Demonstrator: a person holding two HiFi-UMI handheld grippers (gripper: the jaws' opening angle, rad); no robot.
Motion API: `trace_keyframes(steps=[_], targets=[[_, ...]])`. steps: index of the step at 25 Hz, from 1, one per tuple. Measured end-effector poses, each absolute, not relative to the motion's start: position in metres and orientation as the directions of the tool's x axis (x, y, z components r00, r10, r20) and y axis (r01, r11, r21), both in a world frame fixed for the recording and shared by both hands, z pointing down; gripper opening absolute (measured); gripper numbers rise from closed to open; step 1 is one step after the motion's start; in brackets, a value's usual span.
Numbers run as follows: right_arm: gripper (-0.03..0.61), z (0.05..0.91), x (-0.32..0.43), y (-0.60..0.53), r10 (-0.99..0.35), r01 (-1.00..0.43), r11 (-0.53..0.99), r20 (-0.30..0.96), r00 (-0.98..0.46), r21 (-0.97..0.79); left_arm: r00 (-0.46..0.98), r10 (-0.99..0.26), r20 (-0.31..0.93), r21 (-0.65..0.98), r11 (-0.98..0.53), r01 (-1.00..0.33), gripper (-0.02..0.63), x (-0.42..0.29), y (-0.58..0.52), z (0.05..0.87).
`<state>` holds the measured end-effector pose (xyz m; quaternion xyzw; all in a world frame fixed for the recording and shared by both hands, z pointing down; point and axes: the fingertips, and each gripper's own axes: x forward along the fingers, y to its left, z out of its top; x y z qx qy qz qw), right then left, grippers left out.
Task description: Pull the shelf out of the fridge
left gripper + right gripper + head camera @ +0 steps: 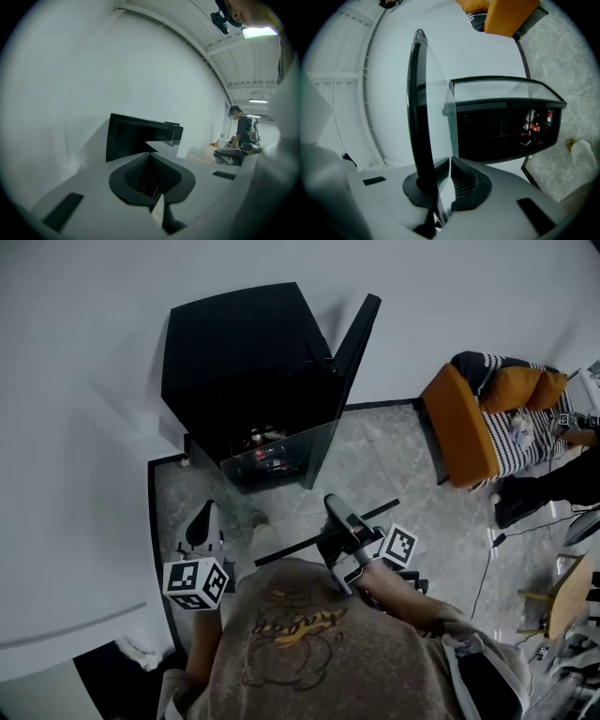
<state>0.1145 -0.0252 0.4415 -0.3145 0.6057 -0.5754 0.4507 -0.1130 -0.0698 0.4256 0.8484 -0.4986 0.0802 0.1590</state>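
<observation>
The black mini fridge [246, 362] stands against the wall with its door [352, 357] swung open to the right. The glass shelf [281, 488] is out in front of the fridge and held in the air. Its black front trim [314, 542] is nearest to me. My left gripper [204, 521] is shut on the shelf's left edge, and the thin glass [165, 145] runs out from the jaws [152, 187]. My right gripper [339, 514] is shut on the trim [417, 117], which stands upright between the jaws [440, 187], with the fridge [501, 131] beyond.
Bottles [536, 123] sit inside the fridge. An orange sofa [459, 423] with a striped cushion is at the right, with a seated person [553, 479] beside it. Cables and a wooden stool [562, 596] are on the floor at the right. A person [243, 130] stands far off.
</observation>
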Motion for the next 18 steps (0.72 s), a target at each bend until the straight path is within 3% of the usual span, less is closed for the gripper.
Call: trace_keyframes(steps=[18], targets=[[0.029, 0.458, 0.108, -0.026, -0.893, 0.137, 0.113, -0.161, -0.421, -0.984, 0.488, -0.827, 0.279, 0.192, -0.450, -0.872, 0.006, -0.121, -0.059, 0.424]])
